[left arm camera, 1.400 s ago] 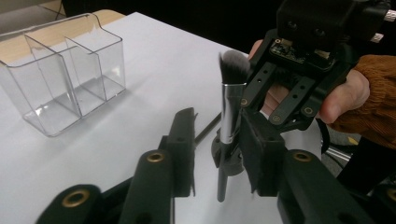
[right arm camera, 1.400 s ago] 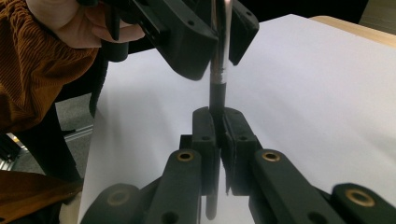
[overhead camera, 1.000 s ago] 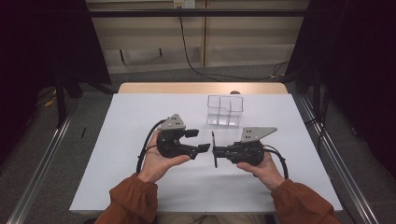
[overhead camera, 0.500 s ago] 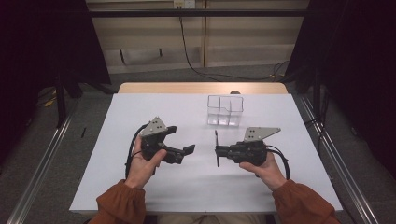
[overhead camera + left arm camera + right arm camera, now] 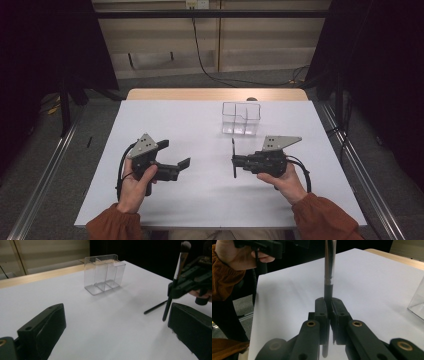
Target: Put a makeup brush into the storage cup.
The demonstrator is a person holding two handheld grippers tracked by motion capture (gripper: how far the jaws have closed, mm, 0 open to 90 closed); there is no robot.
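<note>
A thin makeup brush (image 5: pixel 233 169) with a black handle stands across the tips of my right gripper (image 5: pixel 235 161), which is shut on its handle at mid-table. In the right gripper view the jaws (image 5: pixel 329 307) pinch the brush (image 5: pixel 329 265) just below its metal ferrule. My left gripper (image 5: pixel 175 153) is to the left, apart from the brush. It is open, its jaws have just been opening, and nothing is between them (image 5: pixel 117 325). In the left gripper view the brush (image 5: pixel 175 280) rises at the far right. A clear acrylic organizer (image 5: pixel 241 118) with compartments stands behind.
The white table top (image 5: pixel 200 205) has a wooden strip along its far edge. The organizer (image 5: pixel 103 272) is upright with nothing in it. Metal rails run along both sides of the table, with dark curtains beyond.
My left gripper has drawn away to the left from the brush and the right gripper, and its jaws have spread wider. The right gripper has kept still with the brush.
</note>
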